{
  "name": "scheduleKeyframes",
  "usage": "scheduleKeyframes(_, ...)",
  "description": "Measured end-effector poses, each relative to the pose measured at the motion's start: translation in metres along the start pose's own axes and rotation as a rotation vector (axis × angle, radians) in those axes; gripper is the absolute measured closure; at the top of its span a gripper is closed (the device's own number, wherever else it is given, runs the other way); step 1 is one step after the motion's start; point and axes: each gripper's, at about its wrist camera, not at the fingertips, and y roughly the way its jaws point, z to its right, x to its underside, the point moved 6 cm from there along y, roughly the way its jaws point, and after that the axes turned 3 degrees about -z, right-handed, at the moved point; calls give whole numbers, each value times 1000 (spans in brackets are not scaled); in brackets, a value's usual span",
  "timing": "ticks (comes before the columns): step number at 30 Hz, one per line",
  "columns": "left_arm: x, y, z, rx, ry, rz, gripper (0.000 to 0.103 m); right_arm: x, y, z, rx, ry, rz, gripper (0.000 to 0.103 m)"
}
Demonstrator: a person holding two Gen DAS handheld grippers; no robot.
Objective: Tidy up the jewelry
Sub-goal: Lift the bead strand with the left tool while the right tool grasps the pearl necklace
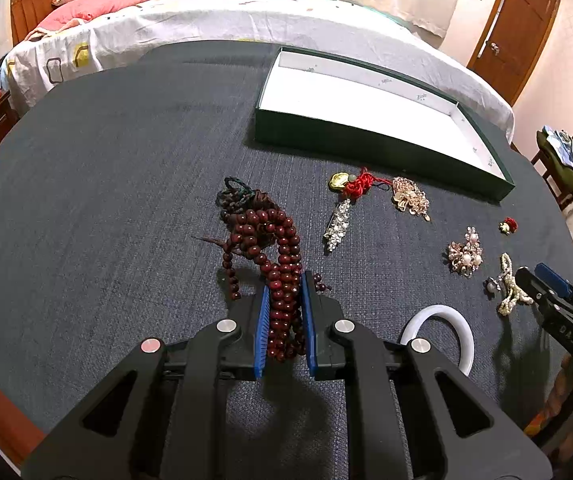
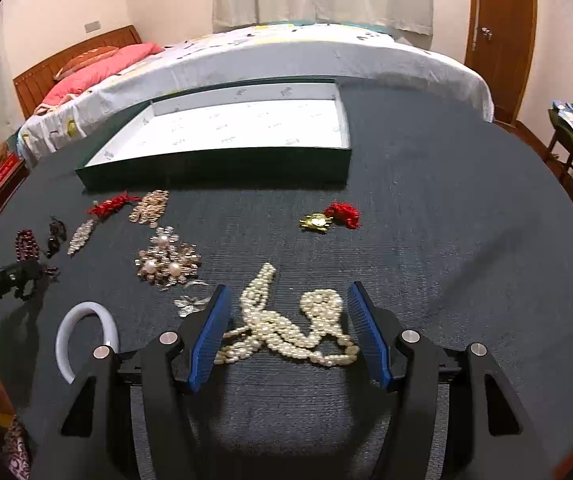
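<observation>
**Operator:** My right gripper (image 2: 288,334) sits low over the dark table cloth (image 2: 426,240), jaws about half open, with the pearl necklace (image 2: 290,332) lying loose between the two blue pads. I can't see either pad pressing on it; there's cloth showing on both sides of the heap.

**Spotter:** And the other one?

**Operator:** My left gripper (image 1: 284,312) is clamped narrow on the dark red bead strand (image 1: 280,264), which hangs bunched between its pads, the rest draped onto the cloth ahead.

**Spotter:** Where does everything go?

**Operator:** I'd say the green box (image 2: 214,170) with the white lining. It stands well beyond both grippers, toward the bed (image 2: 286,52), and nothing is in it.

**Spotter:** What does the next move hinge on?

**Operator:** The pearls. The heap runs mostly crosswise to my right jaws, left pad to right pad, with one tail trailing forward toward the box. Closing should gather the bulk, but that tail may drag. The right hand is plainly the nearer one.

**Spotter:** Anything close by?

**Operator:** The white bangle (image 2: 86,332) just left of the right gripper, the pearl brooch (image 2: 168,264) ahead-left, and a small gold charm with red tassel (image 2: 328,218) further forward. All are apart from the pearls.
</observation>
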Motion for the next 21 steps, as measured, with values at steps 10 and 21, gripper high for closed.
scheduleKeyframes(10, 0, 1, -2, 7, -8, -5, 88, 3, 10, -13, 6, -70, -23, 68)
scheduleKeyframes(21, 1, 3, -1, 10, -8, -14, 88, 7, 14, -18, -32, -84, -46, 78)
